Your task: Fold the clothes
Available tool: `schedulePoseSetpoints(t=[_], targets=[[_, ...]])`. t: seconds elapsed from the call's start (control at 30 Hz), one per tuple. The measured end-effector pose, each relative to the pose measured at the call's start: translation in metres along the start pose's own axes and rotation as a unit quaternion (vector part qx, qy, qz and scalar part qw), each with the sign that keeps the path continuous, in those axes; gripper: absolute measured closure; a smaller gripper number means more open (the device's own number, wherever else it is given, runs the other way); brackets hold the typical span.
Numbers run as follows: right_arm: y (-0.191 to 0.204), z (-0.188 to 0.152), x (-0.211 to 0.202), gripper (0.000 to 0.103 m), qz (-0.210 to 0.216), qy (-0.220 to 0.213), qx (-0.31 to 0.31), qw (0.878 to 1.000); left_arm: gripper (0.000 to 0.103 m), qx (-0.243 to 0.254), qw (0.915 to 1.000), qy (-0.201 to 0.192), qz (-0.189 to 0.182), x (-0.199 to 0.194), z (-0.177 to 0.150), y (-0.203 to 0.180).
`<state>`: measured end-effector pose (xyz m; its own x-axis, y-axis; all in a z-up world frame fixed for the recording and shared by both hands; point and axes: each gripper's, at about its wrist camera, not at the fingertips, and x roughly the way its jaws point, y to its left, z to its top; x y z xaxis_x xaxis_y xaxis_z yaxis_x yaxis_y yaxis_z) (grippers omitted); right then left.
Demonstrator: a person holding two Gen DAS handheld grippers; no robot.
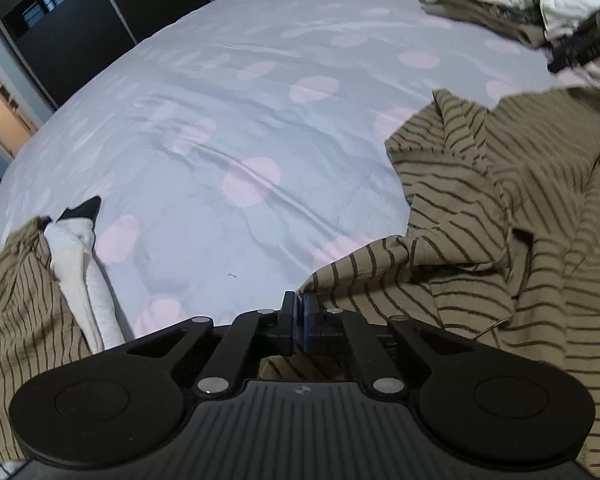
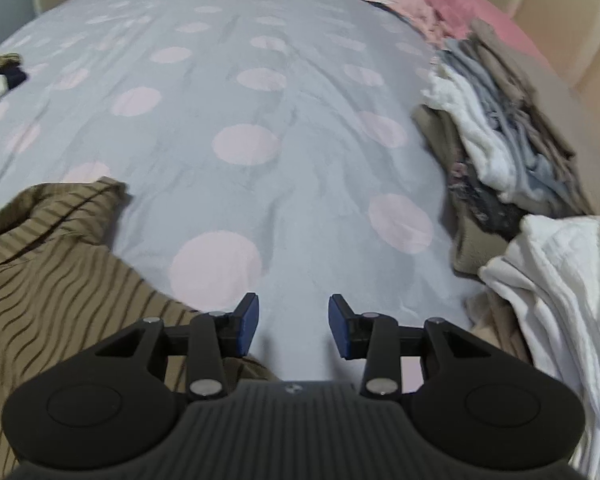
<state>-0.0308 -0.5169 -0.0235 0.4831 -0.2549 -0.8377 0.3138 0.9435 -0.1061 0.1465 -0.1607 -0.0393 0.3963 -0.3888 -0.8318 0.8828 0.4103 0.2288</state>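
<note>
A tan garment with thin dark stripes [image 1: 500, 220] lies crumpled on the bed's right side in the left wrist view. Its hem runs up to my left gripper [image 1: 299, 312], whose blue pads are pressed together on that edge. More of the cloth shows beneath the fingers. In the right wrist view the same striped garment [image 2: 52, 280] fills the lower left. My right gripper [image 2: 294, 320] stands open over bare sheet with nothing between its pads, and its left finger hangs over the garment's edge. That gripper [image 1: 588, 40] also shows at the top right of the left wrist view.
The bed has a pale sheet with pink dots [image 2: 260, 80]. A heap of folded clothes [image 2: 500, 140] and a white garment [image 2: 560, 280] lie to the right. Pink clothes [image 2: 440, 4] sit at the far end. A white item with a dark tip [image 1: 80, 260] lies beside more striped cloth [image 1: 12, 300].
</note>
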Motion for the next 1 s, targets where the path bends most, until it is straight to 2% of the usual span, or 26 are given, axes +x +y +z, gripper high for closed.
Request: schedulePoseSetpoints(t=[0.13, 0.23, 0.33, 0.37, 0.4, 0.47, 0.5, 0.63, 0.73, 0.83, 0.9, 1.0], targets=[[-0.006, -0.004, 0.002, 0.056, 0.046, 0.006, 0.007, 0.999, 0.102, -0.027, 0.9996, 0.006, -0.004, -0.002, -0.002, 0.006], [-0.009, -0.008, 0.010, 0.049, 0.082, 0.020, 0.023, 0.996, 0.102, -0.025, 0.9996, 0.009, 0.001, 0.001, -0.002, 0.003], [-0.010, -0.013, 0.019, 0.050, 0.102, 0.039, 0.037, 0.993, 0.102, -0.022, 0.9997, 0.011, 0.009, 0.000, -0.001, -0.001], [-0.010, -0.014, 0.020, 0.057, 0.110, 0.046, 0.043, 0.992, 0.102, -0.023, 0.9996, 0.011, 0.012, -0.001, 0.000, -0.001], [-0.011, -0.015, 0.020, 0.076, 0.123, 0.053, 0.050, 0.990, 0.102, -0.028, 0.9995, 0.011, 0.014, -0.001, 0.000, -0.001], [-0.014, -0.015, 0.017, 0.099, 0.155, 0.063, 0.066, 0.984, 0.103, -0.045, 0.9988, 0.008, 0.014, -0.004, 0.001, 0.002], [-0.015, -0.014, 0.014, 0.100, 0.164, 0.060, 0.072, 0.982, 0.103, -0.053, 0.9985, 0.003, 0.014, -0.007, 0.002, 0.003], [-0.018, -0.004, -0.013, 0.102, 0.154, 0.011, 0.086, 0.984, 0.103, -0.104, 0.9938, -0.033, 0.023, -0.030, 0.008, 0.011], [-0.020, 0.005, -0.043, 0.102, 0.136, -0.044, 0.093, 0.985, 0.103, -0.153, 0.9850, -0.076, 0.026, -0.059, 0.013, 0.020], [-0.023, 0.011, -0.076, 0.102, 0.108, -0.098, 0.102, 0.984, 0.103, -0.181, 0.9758, -0.118, 0.034, -0.093, 0.020, 0.027], [-0.023, 0.015, -0.100, 0.102, 0.086, -0.129, 0.103, 0.983, 0.103, -0.192, 0.9698, -0.146, 0.038, -0.119, 0.027, 0.032], [-0.018, 0.025, -0.140, 0.102, 0.057, -0.186, 0.090, 0.977, 0.103, -0.183, 0.9631, -0.188, 0.059, -0.164, 0.044, 0.033]])
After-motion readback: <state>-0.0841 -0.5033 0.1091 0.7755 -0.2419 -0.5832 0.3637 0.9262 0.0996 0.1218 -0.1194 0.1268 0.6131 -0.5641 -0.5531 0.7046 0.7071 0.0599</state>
